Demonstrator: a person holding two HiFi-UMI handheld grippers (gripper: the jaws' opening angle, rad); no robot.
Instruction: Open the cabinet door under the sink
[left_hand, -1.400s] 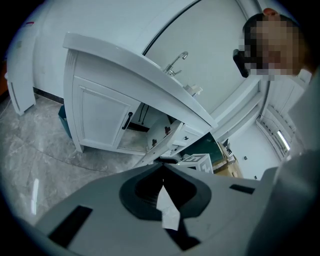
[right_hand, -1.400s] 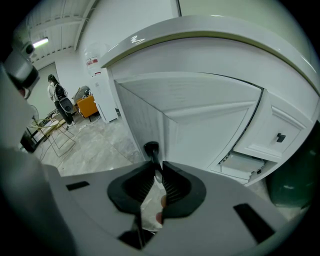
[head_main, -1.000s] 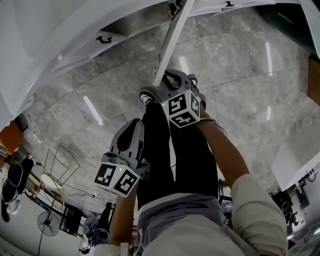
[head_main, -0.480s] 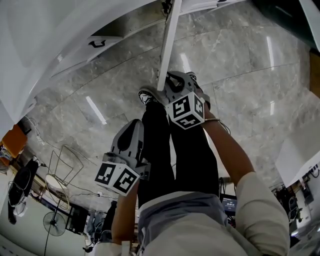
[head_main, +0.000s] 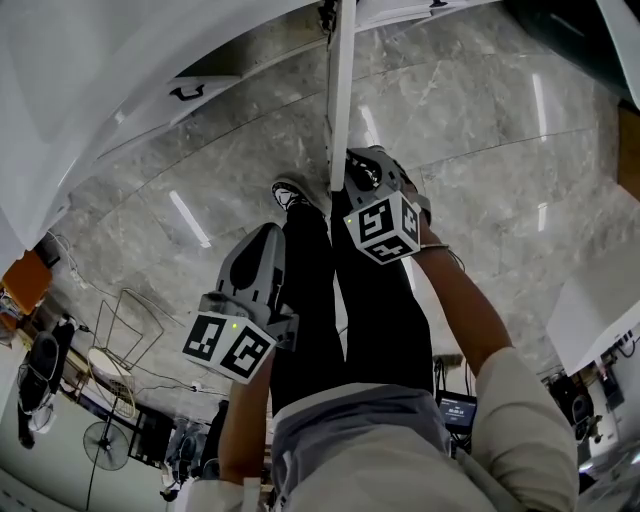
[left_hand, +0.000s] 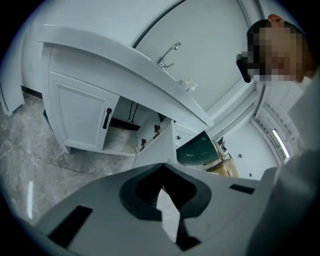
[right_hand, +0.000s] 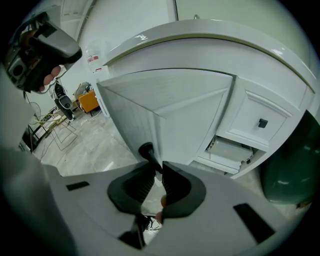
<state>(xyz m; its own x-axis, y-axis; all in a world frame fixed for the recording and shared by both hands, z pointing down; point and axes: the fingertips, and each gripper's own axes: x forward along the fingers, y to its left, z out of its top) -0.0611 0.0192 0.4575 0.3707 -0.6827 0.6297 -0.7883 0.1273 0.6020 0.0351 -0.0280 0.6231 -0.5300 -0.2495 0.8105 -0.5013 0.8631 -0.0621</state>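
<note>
The white cabinet door (right_hand: 170, 110) under the sink stands swung open; in the head view it shows edge-on (head_main: 338, 90). My right gripper (right_hand: 156, 172) is shut on the door's black handle (right_hand: 146, 151), which sits between the dark pads. From the head view the right gripper (head_main: 362, 172) lies against the door's lower edge, above a shoe. My left gripper (head_main: 262, 250) hangs back over the person's left leg, shut with nothing in it (left_hand: 162, 172). In the left gripper view the open door (left_hand: 157, 147) leaves the dark cabinet inside showing.
The neighbouring door (left_hand: 80, 117) with a black handle (left_hand: 106, 118) stays closed. A faucet (left_hand: 167, 52) rises above the counter. A drawer with a black knob (right_hand: 262, 123) and a dark green object (right_hand: 295, 175) are to the right. Marble floor (head_main: 470, 130) lies below; wire racks (head_main: 120, 330) stand far left.
The door has swung further out, from slanted to nearly straight edge-on in the head view. My right gripper came along with the handle. The left gripper barely shifted.
</note>
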